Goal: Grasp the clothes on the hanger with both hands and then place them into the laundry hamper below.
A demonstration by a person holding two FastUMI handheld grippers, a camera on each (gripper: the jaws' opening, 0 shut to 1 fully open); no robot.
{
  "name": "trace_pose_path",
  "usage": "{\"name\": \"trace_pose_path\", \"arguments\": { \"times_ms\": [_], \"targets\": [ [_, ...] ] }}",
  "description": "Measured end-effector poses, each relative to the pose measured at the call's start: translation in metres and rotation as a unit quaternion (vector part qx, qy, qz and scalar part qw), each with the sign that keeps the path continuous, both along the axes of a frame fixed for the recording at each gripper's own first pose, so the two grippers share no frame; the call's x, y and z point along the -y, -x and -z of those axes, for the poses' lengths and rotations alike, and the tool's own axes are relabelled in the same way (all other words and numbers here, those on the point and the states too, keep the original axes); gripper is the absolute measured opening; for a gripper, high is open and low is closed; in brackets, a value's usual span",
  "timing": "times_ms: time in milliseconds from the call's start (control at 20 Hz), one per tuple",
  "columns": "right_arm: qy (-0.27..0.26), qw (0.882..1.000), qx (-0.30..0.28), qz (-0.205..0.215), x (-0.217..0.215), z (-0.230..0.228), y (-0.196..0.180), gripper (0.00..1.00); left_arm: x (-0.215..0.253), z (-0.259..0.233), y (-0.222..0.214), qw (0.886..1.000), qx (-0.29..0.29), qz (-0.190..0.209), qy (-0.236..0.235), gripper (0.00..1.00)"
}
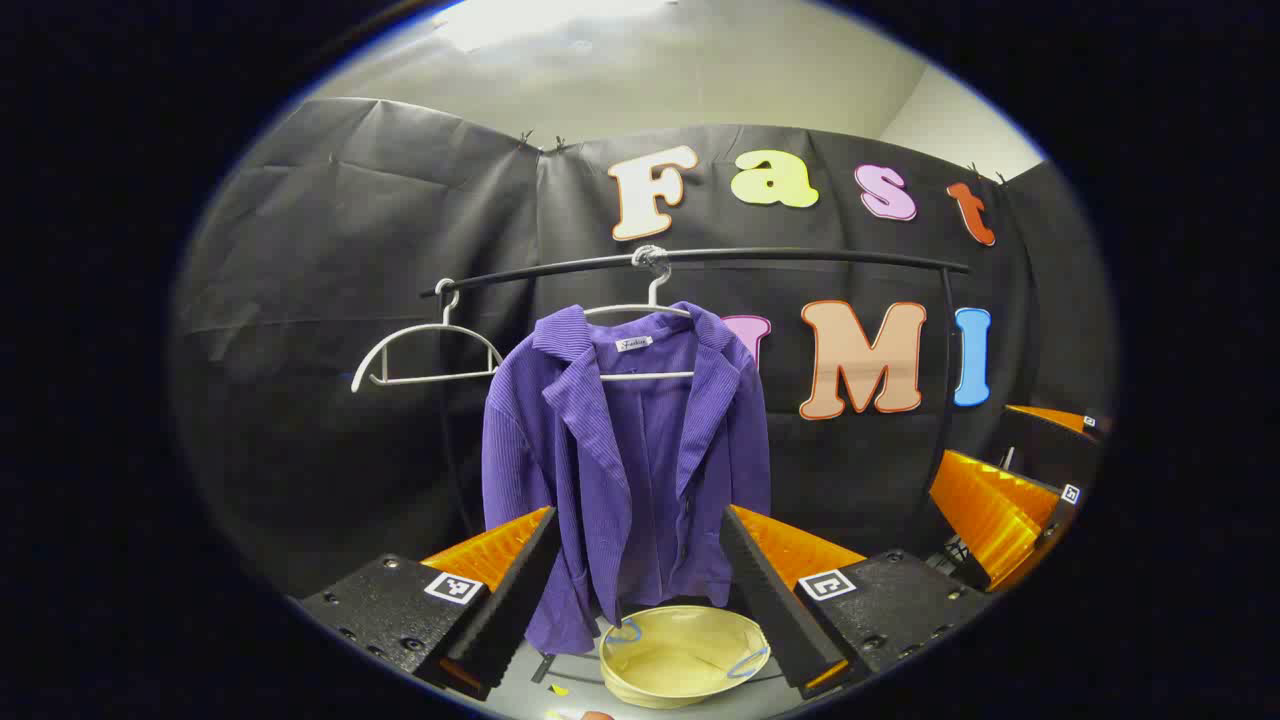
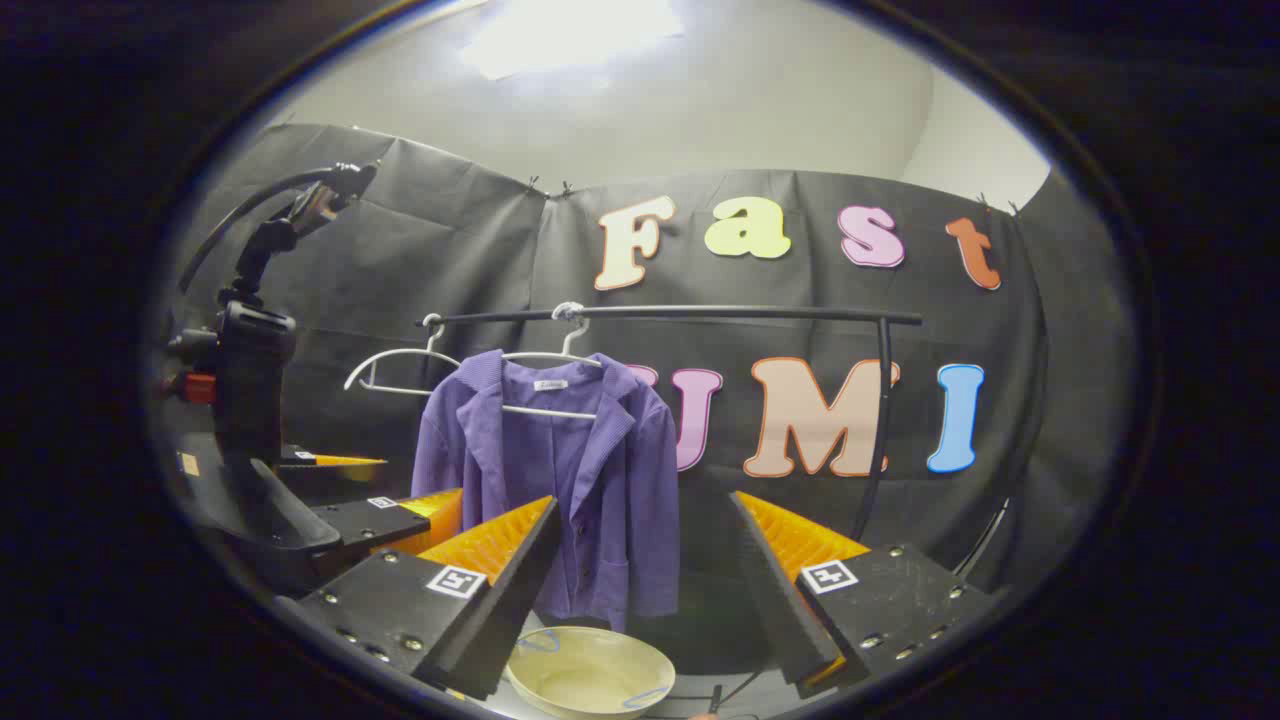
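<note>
purple jacket [image 1: 625,450] hangs on a white hanger [image 1: 645,335] from the black rail [image 1: 700,258], front open, collar up. second white hanger [image 1: 425,350] bare, just to its side on the same rail. pale yellow hamper [image 1: 683,655] on the floor right below the jacket hem. left tongs [image 1: 640,590] released, jaws wide, framing the jacket's lower half, not touching. right tongs [image 2: 640,590] also released, wide apart, short of the jacket. in the right gripper view the left unit sits off to the side near the jacket sleeve.
</note>
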State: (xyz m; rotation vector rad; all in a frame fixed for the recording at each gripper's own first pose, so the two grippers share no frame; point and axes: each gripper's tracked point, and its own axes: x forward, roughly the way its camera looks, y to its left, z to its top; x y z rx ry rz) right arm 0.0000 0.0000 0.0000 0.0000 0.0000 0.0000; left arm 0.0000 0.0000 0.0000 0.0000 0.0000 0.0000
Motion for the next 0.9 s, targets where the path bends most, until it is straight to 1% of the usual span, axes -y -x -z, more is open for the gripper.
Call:
{"name": "trace_pose_path", "arguments": {
  "times_ms": [350,400,650,800,850,900],
  "targets": [
    [0.001,1.0,0.002,0.012,-0.003,0.0,-0.027,0.97,-0.008,0.0,-0.022,1.0,-0.002,0.007,-0.002,0.99],
    [0.001,1.0,0.002,0.013,-0.004,0.0,-0.032,0.97,-0.01,0.001,-0.033,1.0,-0.003,0.011,-0.001,0.99],
    [0.002,1.0,-0.004,0.023,-0.009,0.004,-0.051,0.97,-0.012,0.003,-0.052,1.0,-0.006,0.024,-0.002,0.99],
    [0.003,0.999,-0.009,0.03,-0.01,0.009,-0.064,0.96,-0.018,0.004,-0.068,1.0,-0.011,0.025,0.0,0.99],
    [0.004,0.999,-0.009,0.032,-0.011,0.009,-0.07,0.99,-0.022,0.005,-0.075,1.0,-0.011,0.025,0.0,0.99],
    [0.005,0.999,-0.009,0.037,-0.012,0.01,-0.073,0.97,-0.026,0.005,-0.082,1.0,-0.012,0.023,0.001,0.99]
  ]
}}
